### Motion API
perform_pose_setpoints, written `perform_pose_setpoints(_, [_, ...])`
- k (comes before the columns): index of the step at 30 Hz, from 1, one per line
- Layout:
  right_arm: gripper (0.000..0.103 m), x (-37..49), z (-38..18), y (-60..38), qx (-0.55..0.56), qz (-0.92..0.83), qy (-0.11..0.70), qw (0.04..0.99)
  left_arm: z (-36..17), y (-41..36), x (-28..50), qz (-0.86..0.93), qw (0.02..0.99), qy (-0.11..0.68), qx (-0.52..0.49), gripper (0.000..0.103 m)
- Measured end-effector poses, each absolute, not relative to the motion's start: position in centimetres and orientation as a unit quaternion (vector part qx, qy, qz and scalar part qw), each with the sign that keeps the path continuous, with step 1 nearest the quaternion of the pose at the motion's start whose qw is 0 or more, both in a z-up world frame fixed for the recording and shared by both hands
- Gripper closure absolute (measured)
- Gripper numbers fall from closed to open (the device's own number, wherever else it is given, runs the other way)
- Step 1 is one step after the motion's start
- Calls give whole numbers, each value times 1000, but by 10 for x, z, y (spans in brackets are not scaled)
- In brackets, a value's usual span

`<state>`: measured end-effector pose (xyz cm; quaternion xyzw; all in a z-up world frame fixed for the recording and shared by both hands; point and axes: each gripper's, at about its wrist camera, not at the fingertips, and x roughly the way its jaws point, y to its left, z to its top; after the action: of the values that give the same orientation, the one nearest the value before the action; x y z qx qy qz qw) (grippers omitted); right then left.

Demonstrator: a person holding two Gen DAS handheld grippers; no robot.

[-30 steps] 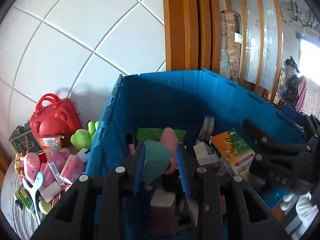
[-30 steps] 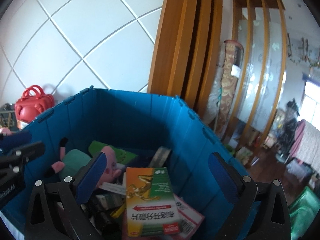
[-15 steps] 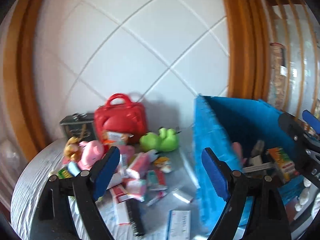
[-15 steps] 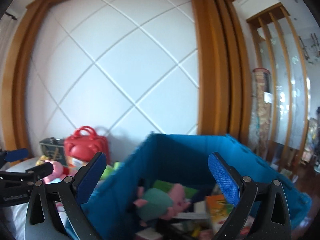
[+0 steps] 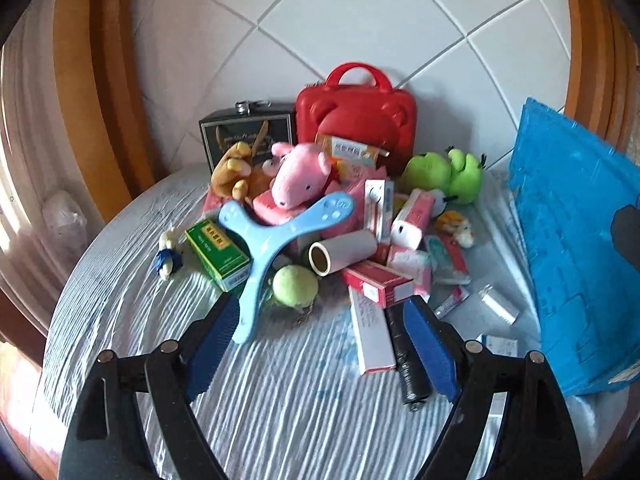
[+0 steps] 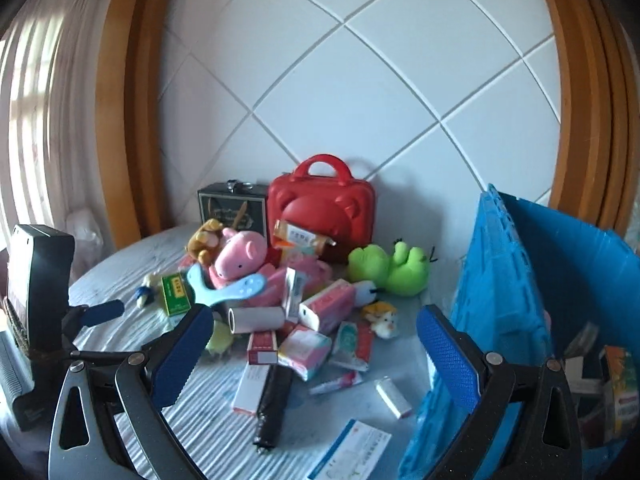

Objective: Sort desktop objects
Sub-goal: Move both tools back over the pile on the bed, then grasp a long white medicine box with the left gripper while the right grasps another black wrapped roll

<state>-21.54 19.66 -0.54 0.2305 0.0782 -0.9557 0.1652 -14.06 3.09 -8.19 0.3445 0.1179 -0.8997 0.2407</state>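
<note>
Desktop objects lie heaped on a round table (image 5: 120, 312) covered in a pale striped cloth, seen from the left wrist. Nearest the left gripper (image 5: 320, 344) are a tennis ball (image 5: 295, 285), a blue three-armed toy (image 5: 276, 240) and a white-and-red box (image 5: 372, 336) with a black cylinder (image 5: 408, 364) alongside it. The gripper's blue pads stand wide apart with only cloth between them; its jaws have just been opening and hold nothing. Further back sit a paper roll (image 5: 344, 251), a green box (image 5: 218, 254), a pink pig plush (image 5: 300, 176), a green frog plush (image 5: 444, 172), a red case (image 5: 356, 120) and a dark tin (image 5: 248, 132) against the tiled wall. A blue crate (image 5: 572, 240) stands at the right edge of the table.

From the right wrist, the same heap spreads across the table (image 6: 120, 272), the pink pig plush (image 6: 240, 258) and red case (image 6: 322, 208) behind, the frog plush (image 6: 388, 268) to their right. The right gripper (image 6: 316, 360) is spread wide and empty, its pads framing the black cylinder (image 6: 274, 404) and a small white stick (image 6: 394, 396). The blue crate (image 6: 504, 280) rises on the right, boxes visible inside it. The left gripper (image 6: 100, 312) shows at the left edge.
</note>
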Motion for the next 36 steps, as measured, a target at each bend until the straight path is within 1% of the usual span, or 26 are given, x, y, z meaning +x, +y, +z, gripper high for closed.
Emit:
perform_pose_setpoints(6, [0,-229,-57,171,283,-942,83,158,-139,1,-144,-878,224,147,396,19])
perform_pose_setpoints(7, [2,-234,-68,169,297,-938,80,158,-148,-2,-146,-875,219,151,404,22])
perform_pose_setpoints(9, [24,-243,-90,165,328,-930,81,146,-165,-5,-151,-870,209,152,420,23])
perform_pose_setpoints(11, [30,-250,-108,165,353,-923,79,132,-182,-7,-158,-866,201,151,433,23])
perform_pose_setpoints(16, [30,-265,-152,179,408,-905,74,94,-206,2,-192,-869,161,146,445,23])
perform_pose_setpoints(21, [30,-274,-168,191,432,-896,71,74,-227,19,-243,-871,123,126,458,23])
perform_pose_setpoints(26, [30,-279,-177,199,444,-891,68,68,-257,24,-275,-859,127,116,482,24])
perform_pose_setpoints(28, [30,-281,-181,198,451,-887,72,72,-266,17,-279,-855,131,135,483,38])
perform_pose_setpoints(29, [30,-283,-184,197,455,-885,70,75,-266,16,-279,-857,134,133,480,43])
perform_pose_setpoints(30, [30,-285,-187,196,459,-882,69,80,-266,15,-277,-858,129,131,479,57])
perform_pose_setpoints(31, [30,-287,-190,193,464,-879,68,87,-267,14,-274,-858,126,134,480,62])
perform_pose_setpoints(36, [30,-296,-203,175,481,-865,65,127,-274,12,-239,-855,139,138,481,62])
